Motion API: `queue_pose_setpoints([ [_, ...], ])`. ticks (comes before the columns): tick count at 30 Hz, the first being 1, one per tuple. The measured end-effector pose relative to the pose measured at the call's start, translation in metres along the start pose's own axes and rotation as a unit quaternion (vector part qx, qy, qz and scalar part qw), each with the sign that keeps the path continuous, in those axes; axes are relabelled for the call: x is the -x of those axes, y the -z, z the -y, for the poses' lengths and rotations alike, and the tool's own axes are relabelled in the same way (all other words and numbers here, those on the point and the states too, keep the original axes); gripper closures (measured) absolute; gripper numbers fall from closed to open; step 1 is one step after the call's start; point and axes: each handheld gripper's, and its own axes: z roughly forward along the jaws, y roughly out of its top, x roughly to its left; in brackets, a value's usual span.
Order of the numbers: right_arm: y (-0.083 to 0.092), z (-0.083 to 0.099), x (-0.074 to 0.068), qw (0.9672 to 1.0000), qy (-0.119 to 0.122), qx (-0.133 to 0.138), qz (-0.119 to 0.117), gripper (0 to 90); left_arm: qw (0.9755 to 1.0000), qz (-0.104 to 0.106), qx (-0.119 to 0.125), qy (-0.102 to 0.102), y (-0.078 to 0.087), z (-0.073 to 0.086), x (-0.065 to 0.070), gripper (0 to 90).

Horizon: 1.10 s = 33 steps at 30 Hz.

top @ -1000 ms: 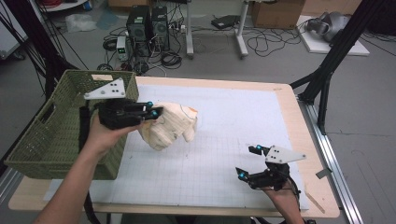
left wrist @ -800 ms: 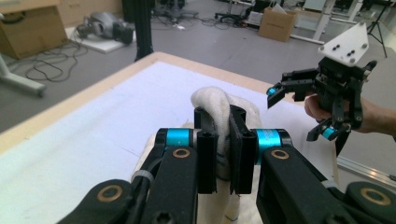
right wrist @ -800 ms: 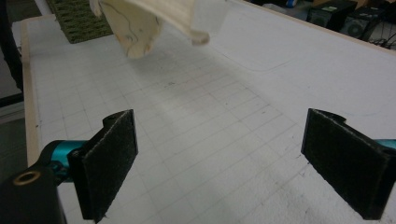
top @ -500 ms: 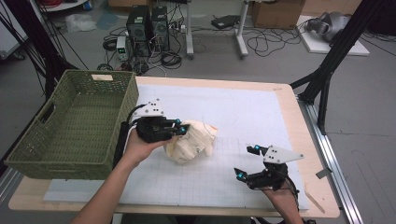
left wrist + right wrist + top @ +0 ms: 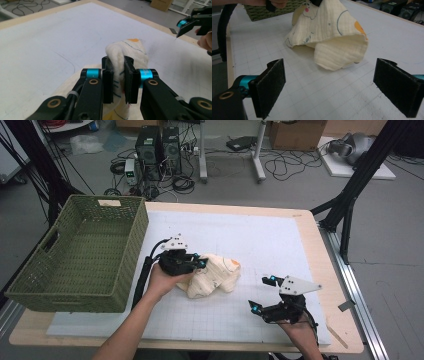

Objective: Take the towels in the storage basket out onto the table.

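On the table [image 5: 310, 232], left claw [image 5: 117, 75] pinches a cloth [image 5: 215, 275] fold; right claw [image 5: 329, 90] gapes empty. Risk: thin fold (little fabric gripped) slips free if lifted.

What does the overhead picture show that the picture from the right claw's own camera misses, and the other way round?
From above alone: the whole green basket standing at the table's left, the floor with computers and cables beyond, and both forearms.

From the right claw's camera alone: its own two black pads spread wide apart up close, and the cloth's small printed drawings.

Both: the cream cloth on the white mat, gripped by the left claw, with the right claw open short of it.
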Motion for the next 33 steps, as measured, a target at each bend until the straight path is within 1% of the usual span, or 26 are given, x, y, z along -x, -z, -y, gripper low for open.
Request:
queue_pose_setpoints([
  [2, -0.001, 0.000, 0.000, 1.0000, 0.001, -0.002, -0.001, 10.0, 1.0000, -0.003, -0.003, 0.003, -0.004, 0.001, 0.000, 78.8],
  [4, -0.002, 0.000, -0.001, 1.0000, 0.000, -0.005, -0.002, 10.0, 0.9999, -0.006, -0.009, 0.002, -0.008, 0.003, -0.001, 77.6],
  [6, -0.003, 0.000, -0.001, 1.0000, 0.003, -0.005, -0.003, 10.0, 0.9998, -0.008, -0.017, 0.001, -0.012, 0.005, -0.002, 77.1],
  [9, -0.005, 0.000, -0.002, 1.0000, 0.005, -0.007, -0.002, 10.0, 0.9994, -0.012, -0.031, -0.003, -0.015, 0.007, -0.003, 73.9],
  [11, -0.006, 0.000, -0.002, 0.9999, 0.005, -0.013, -0.002, 10.0, 0.9994, -0.012, -0.032, -0.001, -0.015, 0.007, -0.003, 70.9],
  [17, -0.010, -0.002, -0.003, 0.9998, 0.002, -0.017, -0.003, 10.1, 0.9996, -0.012, -0.024, -0.014, -0.003, 0.002, 0.000, 59.8],
  [21, -0.014, -0.006, -0.006, 0.9998, 0.007, -0.018, -0.004, 10.3, 0.9998, -0.010, -0.010, -0.012, 0.007, -0.001, 0.001, 55.1],
  [22, -0.016, -0.007, -0.007, 0.9998, 0.009, -0.017, -0.004, 10.5, 0.9998, -0.010, -0.006, -0.014, 0.010, -0.002, 0.001, 55.0],
  [25, -0.020, -0.011, -0.010, 0.9998, 0.011, -0.018, -0.006, 10.6, 0.9999, -0.013, 0.002, -0.010, 0.016, -0.003, 0.002, 52.6],
  [27, -0.024, -0.014, -0.013, 0.9997, 0.014, -0.019, -0.007, 10.7, 0.9998, -0.016, 0.004, -0.013, 0.021, -0.002, 0.002, 52.5],
  [29, -0.027, -0.017, -0.015, 0.9996, 0.021, -0.018, -0.010, 15.7, 0.9997, -0.020, 0.008, -0.011, 0.025, 0.000, 0.002, 52.5],
  [33, -0.034, -0.021, -0.019, 0.9993, 0.027, -0.020, -0.013, 16.7, 0.9995, -0.031, 0.004, -0.010, 0.033, 0.007, -0.001, 53.0],
])
